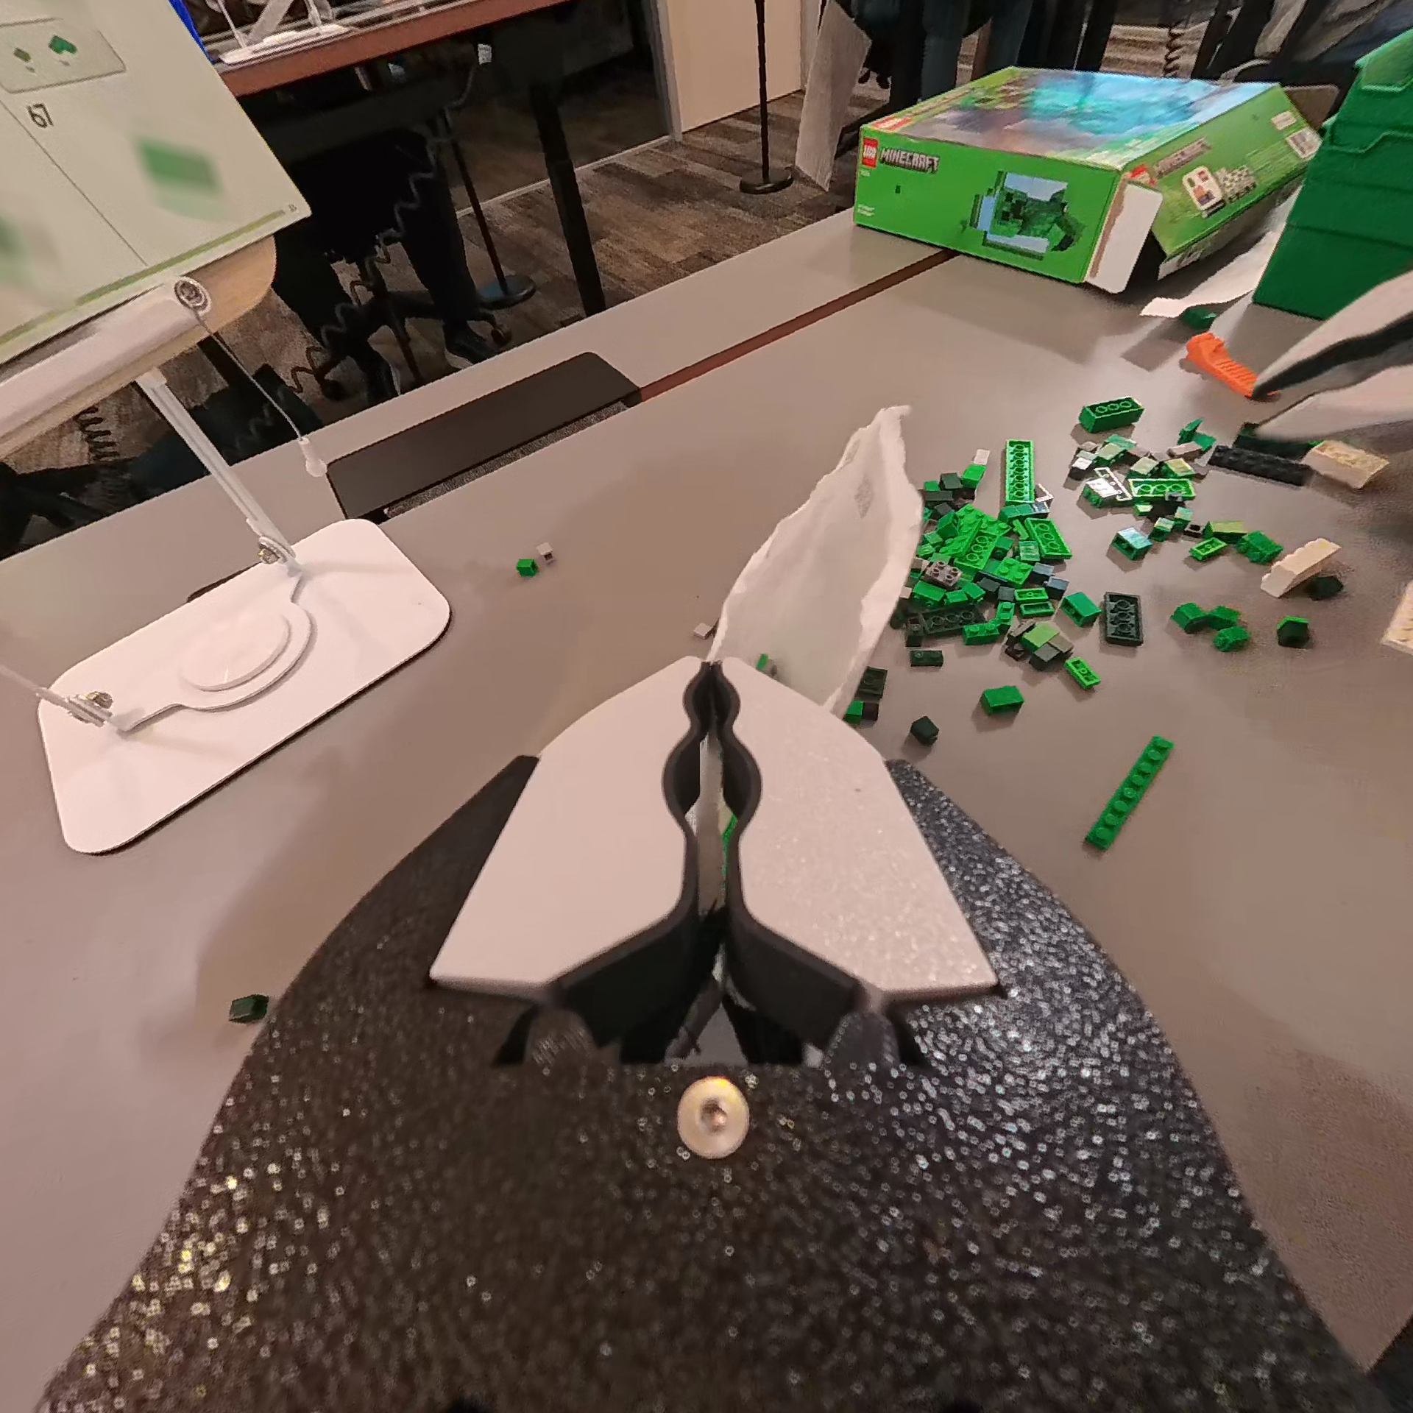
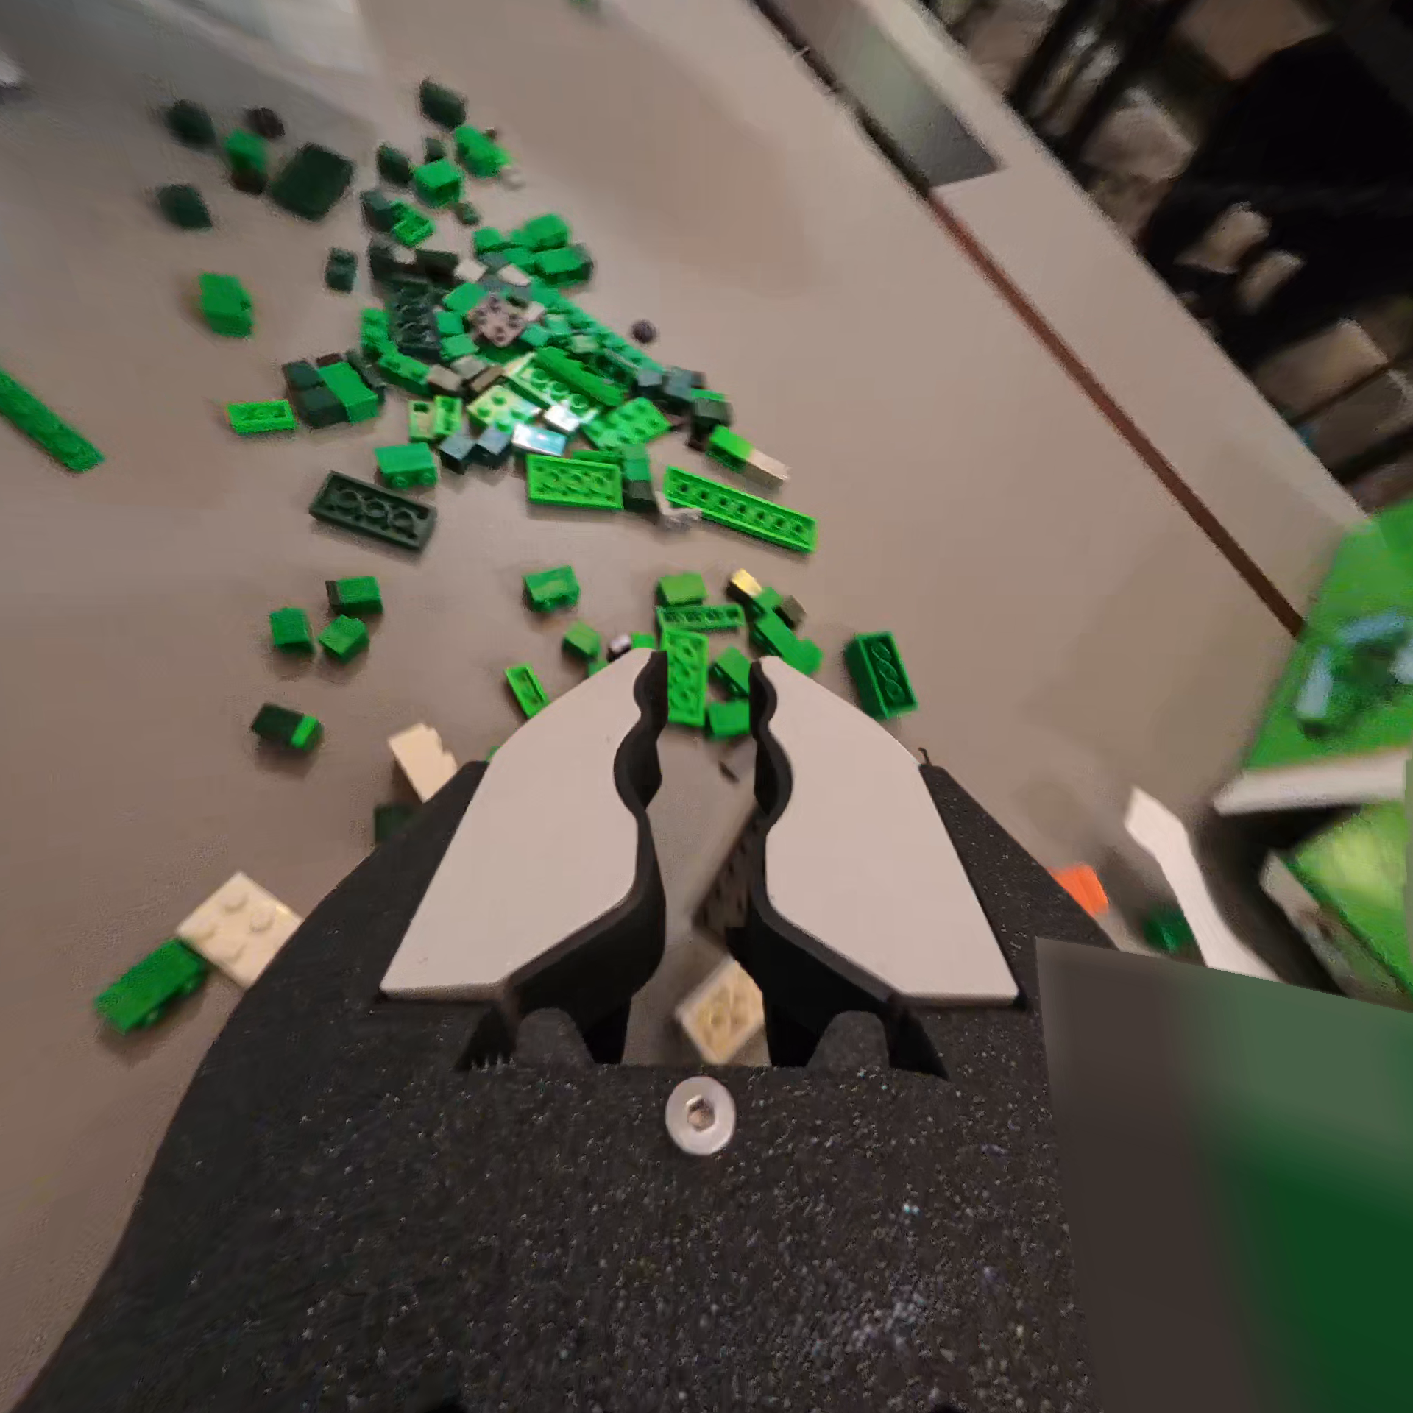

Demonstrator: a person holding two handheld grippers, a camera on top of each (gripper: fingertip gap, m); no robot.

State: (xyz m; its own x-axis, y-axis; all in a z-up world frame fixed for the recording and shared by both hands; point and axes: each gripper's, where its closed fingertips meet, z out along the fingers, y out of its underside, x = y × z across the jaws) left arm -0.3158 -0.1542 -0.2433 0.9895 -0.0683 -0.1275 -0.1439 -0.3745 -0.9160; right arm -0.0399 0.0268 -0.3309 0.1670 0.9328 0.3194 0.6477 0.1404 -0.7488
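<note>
The left tongs [image 1: 712,677] are pressed together on the torn white paper bag [image 1: 822,581], pinching its lower edge so the bag stands lifted off the grey tabletop [image 1: 535,764], its open mouth tipped toward the pile of green bricks [image 1: 986,566] just beside it. The right tongs [image 2: 703,665] are spread and empty, hovering low over a light green plate [image 2: 686,677] at the near fringe of the same scatter; the blur makes it hard to say whether they touch anything. A long green strip [image 1: 1129,793] lies apart from the pile. Farther back sit the green set box [image 1: 1070,176], an orange brick separator [image 1: 1219,363], and, to the left, a white stand [image 1: 229,673] propping the instruction booklet [image 1: 115,153] upright for reading.
</note>
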